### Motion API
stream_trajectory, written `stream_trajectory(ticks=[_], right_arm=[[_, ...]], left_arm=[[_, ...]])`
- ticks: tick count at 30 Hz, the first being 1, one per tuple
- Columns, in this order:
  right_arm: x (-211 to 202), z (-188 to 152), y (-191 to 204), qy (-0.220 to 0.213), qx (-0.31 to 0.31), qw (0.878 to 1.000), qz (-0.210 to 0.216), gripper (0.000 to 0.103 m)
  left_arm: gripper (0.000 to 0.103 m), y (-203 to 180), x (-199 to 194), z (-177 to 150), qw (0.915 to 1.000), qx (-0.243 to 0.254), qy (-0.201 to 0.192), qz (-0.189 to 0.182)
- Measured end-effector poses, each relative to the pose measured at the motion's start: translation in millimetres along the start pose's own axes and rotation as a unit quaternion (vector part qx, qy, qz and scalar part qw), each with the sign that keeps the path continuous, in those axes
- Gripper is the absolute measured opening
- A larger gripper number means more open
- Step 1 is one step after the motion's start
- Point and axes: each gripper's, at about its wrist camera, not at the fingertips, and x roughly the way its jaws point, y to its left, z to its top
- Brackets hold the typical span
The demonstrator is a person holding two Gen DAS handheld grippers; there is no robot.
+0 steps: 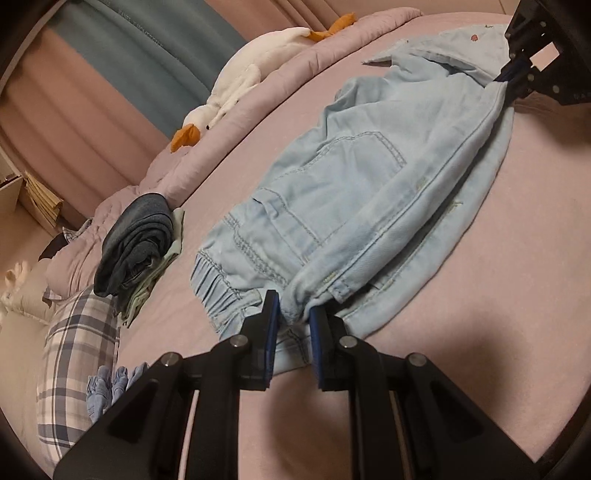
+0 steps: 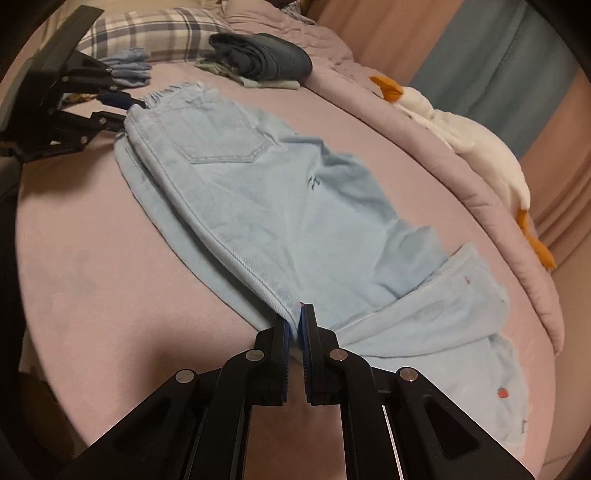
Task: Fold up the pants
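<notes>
Left tongs (image 1: 293, 314) pinch waistband of light-blue denim pants (image 1: 354, 192); right tongs (image 2: 297, 325) clamp leg seam, nearly closed. Risk: uneven pull between them, thin grip slips, fold skews on pink bedsheet (image 2: 110, 277).

You are looking at the pants (image 2: 280, 206) lying flat across the bed (image 2: 110, 258), stretched between your two claws: your left claw (image 1: 293, 314) is gripping the waistband end, your right claw (image 2: 300, 317) the leg end. Behind the pants, a stack of folded clothes (image 2: 262, 55) is sitting beside the pillow (image 2: 159, 29), and a plush goose (image 2: 472, 136) is lying along the far edge on the bunched blanket (image 2: 424, 147).
</notes>
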Motion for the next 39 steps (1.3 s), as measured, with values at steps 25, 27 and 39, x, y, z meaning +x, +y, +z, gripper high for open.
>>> stream_trajectory(ticks=[25,27,39], right_arm=[[5.1,-0.1,6.4,-0.009,0.151,0.985,0.079,0.030],[14.2,-6.3,13.0,-0.009,0.142,0.987,0.074,0.030],[-5.3,-9.9,-161.3,-0.023,0.390,0.919,0.057,0.050]], left_arm=[[0.061,4.1,2.0,41.5,0.9595,-0.249,-0.007,-0.132],[0.061,-11.1,20.6,37.4,0.9620,-0.236,0.028,-0.135],[0.062,-15.4,4.1,84.0,0.9094,-0.311,-0.014,-0.276]])
